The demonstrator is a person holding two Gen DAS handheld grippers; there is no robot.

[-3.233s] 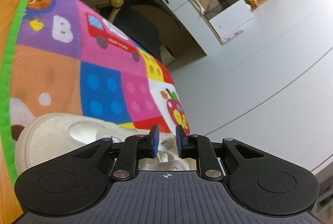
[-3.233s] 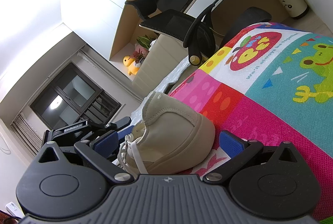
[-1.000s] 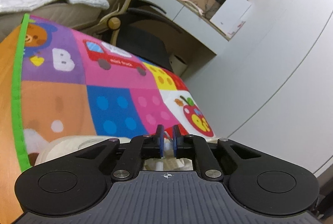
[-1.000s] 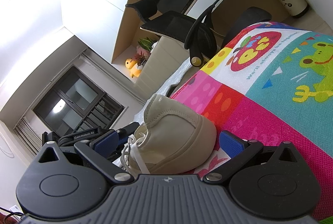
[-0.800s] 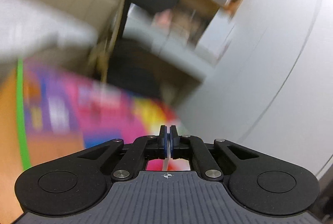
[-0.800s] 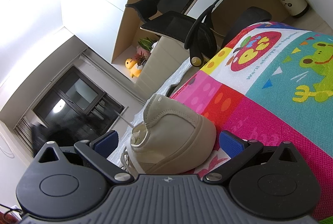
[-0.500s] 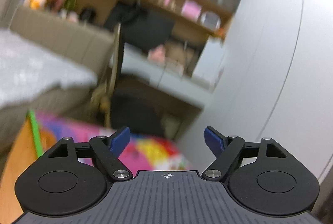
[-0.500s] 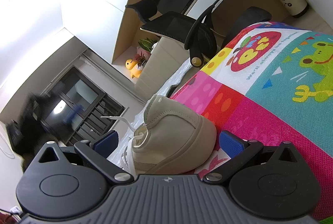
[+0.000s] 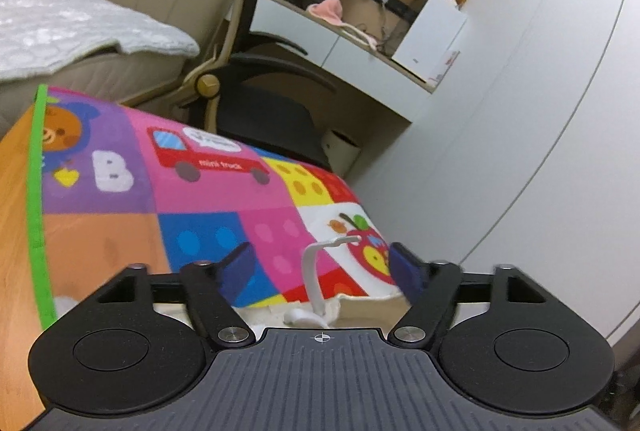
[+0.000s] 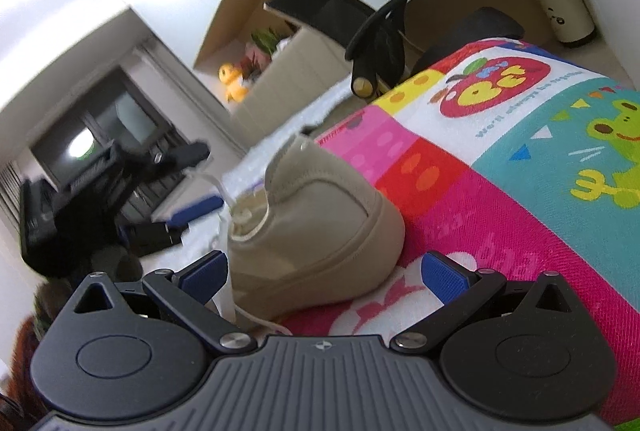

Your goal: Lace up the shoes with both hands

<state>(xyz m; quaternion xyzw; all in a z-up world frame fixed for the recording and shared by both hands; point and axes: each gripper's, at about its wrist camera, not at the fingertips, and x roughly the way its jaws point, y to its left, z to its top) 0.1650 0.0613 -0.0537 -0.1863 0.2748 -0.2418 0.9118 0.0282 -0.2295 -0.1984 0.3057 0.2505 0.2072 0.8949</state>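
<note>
A beige shoe lies on the colourful play mat, heel toward my right gripper. That gripper is open, its blue pads either side of the heel, the right pad clear of it. In the left wrist view only the shoe's top edge shows. A white lace end stands up from it between the fingers of my left gripper. Its jaws are closing, and the pads do not touch the lace. Blurred in the right wrist view, the left gripper hovers over the shoe's opening.
A black office chair stands past the mat's far edge, with a small white bin under the desk beside it. A beige bed with a grey blanket is at the left. White cupboard doors fill the right.
My left gripper, shut on the lace a second ago, swung upward, opened wide and came back down over the shoe. The lace end now stands free between its jaws. The right gripper's view rolled slightly.
</note>
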